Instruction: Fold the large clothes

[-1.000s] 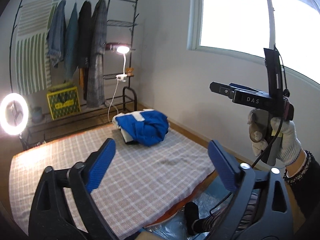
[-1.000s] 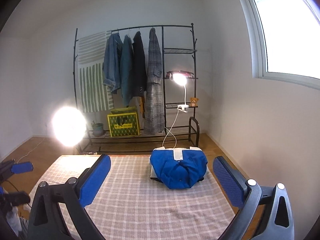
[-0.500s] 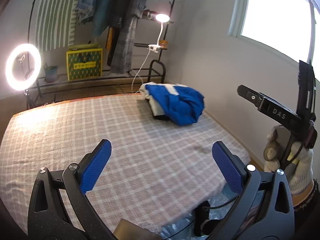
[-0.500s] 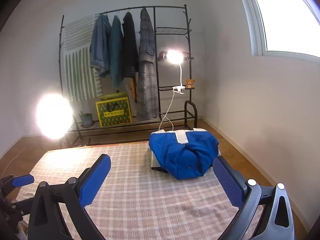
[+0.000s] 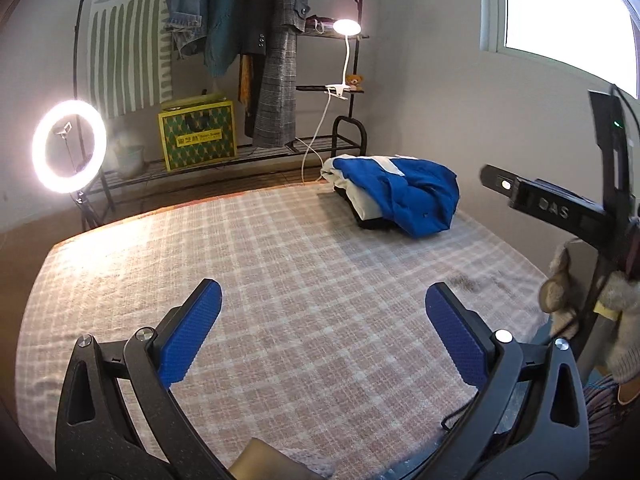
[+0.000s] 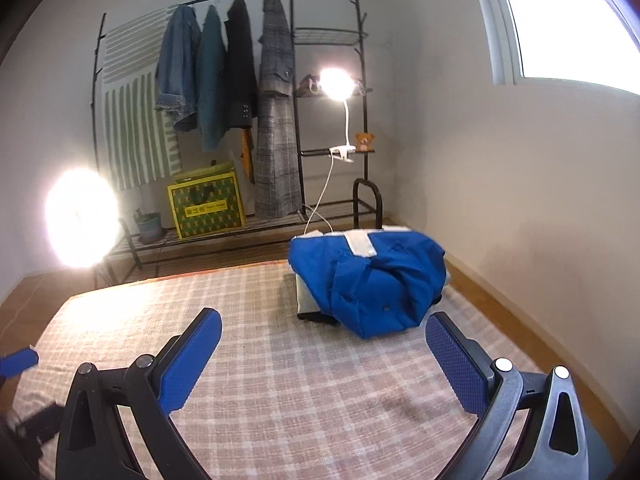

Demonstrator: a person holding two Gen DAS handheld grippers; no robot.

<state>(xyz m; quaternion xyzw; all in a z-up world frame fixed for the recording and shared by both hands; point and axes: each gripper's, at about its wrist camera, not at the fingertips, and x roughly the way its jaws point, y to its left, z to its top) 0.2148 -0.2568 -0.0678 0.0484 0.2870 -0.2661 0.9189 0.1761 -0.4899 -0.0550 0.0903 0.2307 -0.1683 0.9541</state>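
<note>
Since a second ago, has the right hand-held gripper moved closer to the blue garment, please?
Yes. The right hand-held gripper has advanced toward the blue garment, which now looms larger and lower against the clothes rack.

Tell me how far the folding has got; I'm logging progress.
Barely begun. Done: nothing looks folded; the blue garment lies bunched on a pile at the mat's far corner. In hand: nothing; the left gripper and right gripper are open and empty above the mat. Left: picking it up, spreading and folding it.
</note>
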